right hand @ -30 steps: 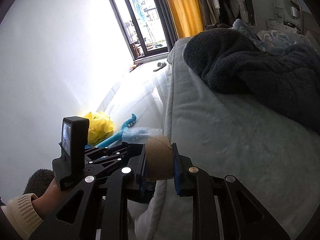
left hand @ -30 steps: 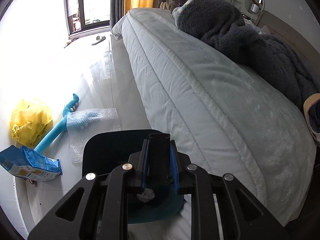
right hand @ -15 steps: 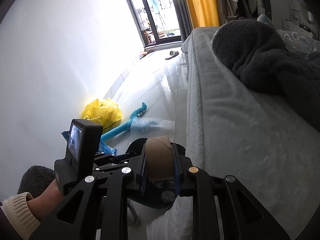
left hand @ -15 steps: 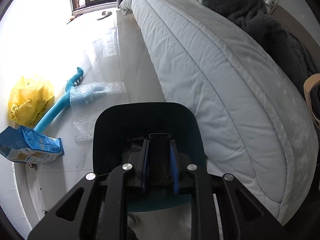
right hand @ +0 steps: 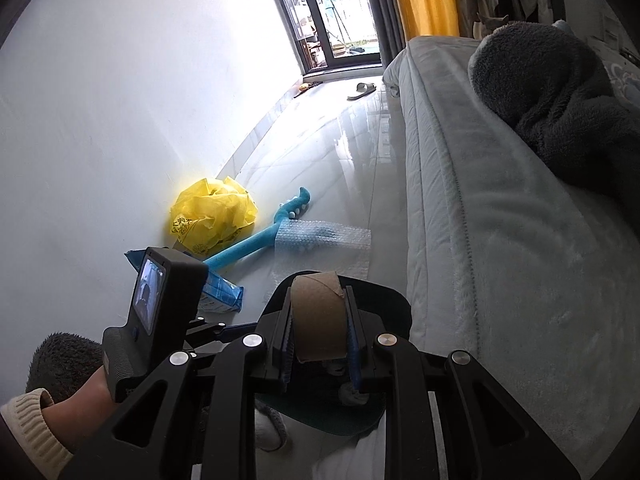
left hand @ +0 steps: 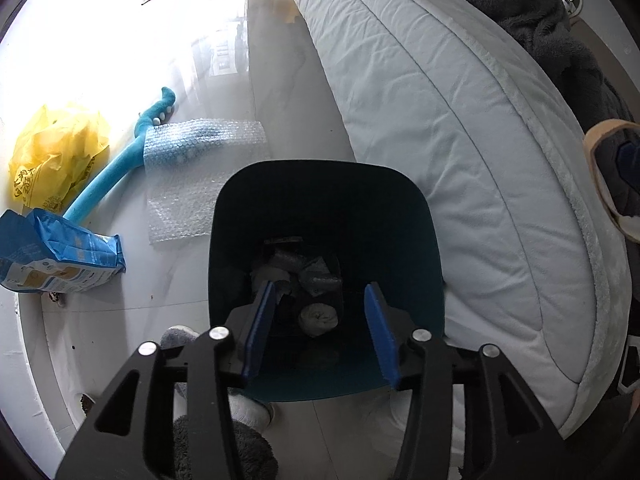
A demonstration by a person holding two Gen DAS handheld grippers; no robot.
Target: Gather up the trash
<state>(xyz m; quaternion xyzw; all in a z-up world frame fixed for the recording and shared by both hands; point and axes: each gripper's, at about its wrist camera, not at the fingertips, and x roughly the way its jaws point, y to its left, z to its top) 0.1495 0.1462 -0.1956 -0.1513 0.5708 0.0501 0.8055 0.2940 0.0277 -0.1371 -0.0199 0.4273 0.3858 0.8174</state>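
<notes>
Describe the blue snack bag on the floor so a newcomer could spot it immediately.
Start at the bed and cross the glossy floor to the white wall. The blue bag lies there on its side, nearest the camera, beside the yellow plastic bag. Unlike the blue foam stick, it is a flat, crinkled printed packet.

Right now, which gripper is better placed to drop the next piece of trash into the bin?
Right gripper: it grips a cardboard tube just over the dark bin. The left gripper is opening, nothing between its jaws.
</notes>
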